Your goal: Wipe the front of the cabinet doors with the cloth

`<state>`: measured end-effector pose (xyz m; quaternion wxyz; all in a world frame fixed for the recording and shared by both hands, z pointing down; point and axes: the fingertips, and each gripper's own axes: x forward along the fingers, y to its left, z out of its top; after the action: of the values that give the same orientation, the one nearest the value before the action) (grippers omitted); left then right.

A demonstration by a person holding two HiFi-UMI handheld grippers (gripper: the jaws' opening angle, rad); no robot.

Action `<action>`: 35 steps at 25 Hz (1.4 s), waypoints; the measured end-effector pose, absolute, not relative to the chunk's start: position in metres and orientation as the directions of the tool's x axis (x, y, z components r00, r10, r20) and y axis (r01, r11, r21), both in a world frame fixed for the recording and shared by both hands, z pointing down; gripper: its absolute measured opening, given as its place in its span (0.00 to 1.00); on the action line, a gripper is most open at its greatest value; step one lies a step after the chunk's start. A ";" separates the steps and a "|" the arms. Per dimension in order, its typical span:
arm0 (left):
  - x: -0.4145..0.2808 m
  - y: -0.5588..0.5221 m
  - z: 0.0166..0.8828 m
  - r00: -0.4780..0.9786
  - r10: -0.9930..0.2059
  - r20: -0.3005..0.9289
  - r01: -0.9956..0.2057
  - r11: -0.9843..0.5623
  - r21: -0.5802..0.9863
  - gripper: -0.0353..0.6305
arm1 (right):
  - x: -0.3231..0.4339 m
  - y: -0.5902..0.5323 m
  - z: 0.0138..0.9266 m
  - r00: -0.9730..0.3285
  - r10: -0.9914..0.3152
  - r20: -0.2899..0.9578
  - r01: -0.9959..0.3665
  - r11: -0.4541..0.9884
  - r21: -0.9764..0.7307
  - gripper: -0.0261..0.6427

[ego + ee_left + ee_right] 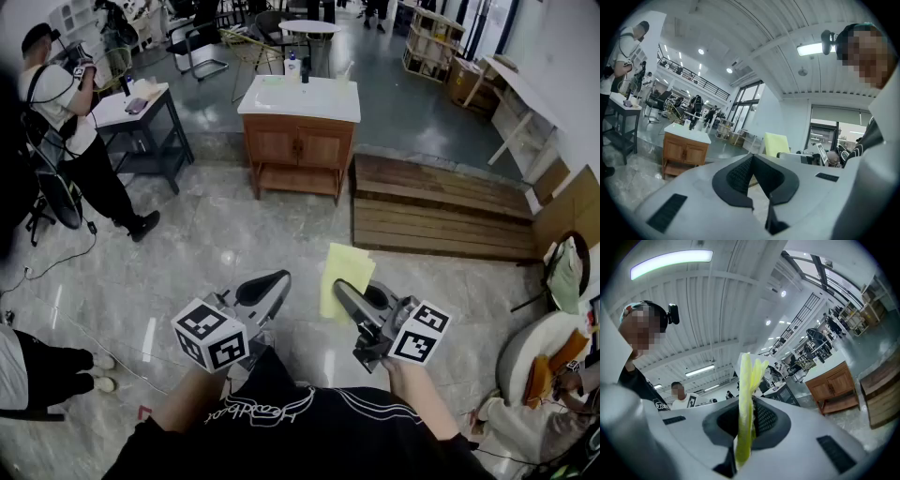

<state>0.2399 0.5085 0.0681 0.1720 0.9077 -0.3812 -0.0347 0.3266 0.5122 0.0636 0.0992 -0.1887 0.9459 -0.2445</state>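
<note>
Fingers (765, 419) of your right gripper (749, 403) are pressed together on the yellow cloth (746, 373). In the right gripper view it stands up from between the pads as a thin folded edge. It looks light and limp, so it will likely flop and fold rather than lie flat. A pinch near one edge, as you have it, leaves a loose panel to drag over the wood. Bunching more of it into the grip would probably give firmer pressure. The wooden cabinet (833, 380) shows well apart, off to the right.

In the left gripper view, your left gripper (751, 157) has its pads meeting at the tips with nothing between them. That one is shut and empty-handed. The same cabinet sits far off to the left.

In the head view, you hold both grippers close to your body, and the cloth hangs forward from the right one over the pale floor. The cabinet stands well ahead across the floor, with a white top carrying a couple of bottles (292, 64). Its two doors (322, 147) are closed, so what is inside cannot be seen. By my reading, wiping has not begun. You need to walk up first, and the front panels look like an easy flat target.
</note>
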 end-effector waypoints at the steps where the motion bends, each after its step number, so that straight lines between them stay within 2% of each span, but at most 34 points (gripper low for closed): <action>1: 0.240 0.508 0.069 0.708 -0.703 0.070 -0.679 -0.650 0.342 0.06 | 0.327 0.512 0.064 -0.909 -0.406 -0.095 -0.310 0.810 -0.498 0.10; 12: 0.232 0.489 0.070 0.712 -0.698 0.072 -0.670 -0.645 0.368 0.06 | 0.317 0.493 0.065 -0.908 -0.410 -0.084 -0.316 0.803 -0.506 0.10; 20: 0.201 0.448 0.085 0.704 -0.705 0.089 -0.672 -0.620 0.404 0.06 | 0.284 0.453 0.077 -0.917 -0.393 -0.065 -0.303 0.794 -0.528 0.10; 35: 0.058 0.287 0.120 0.691 -0.709 0.139 -0.676 -0.567 0.471 0.06 | 0.152 0.291 0.114 -0.914 -0.405 0.017 -0.340 0.742 -0.578 0.10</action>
<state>0.0576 0.2865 0.1201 0.2518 0.8844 -0.3915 -0.0331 0.1518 0.2912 0.1138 0.0549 -0.1999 0.9317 -0.2983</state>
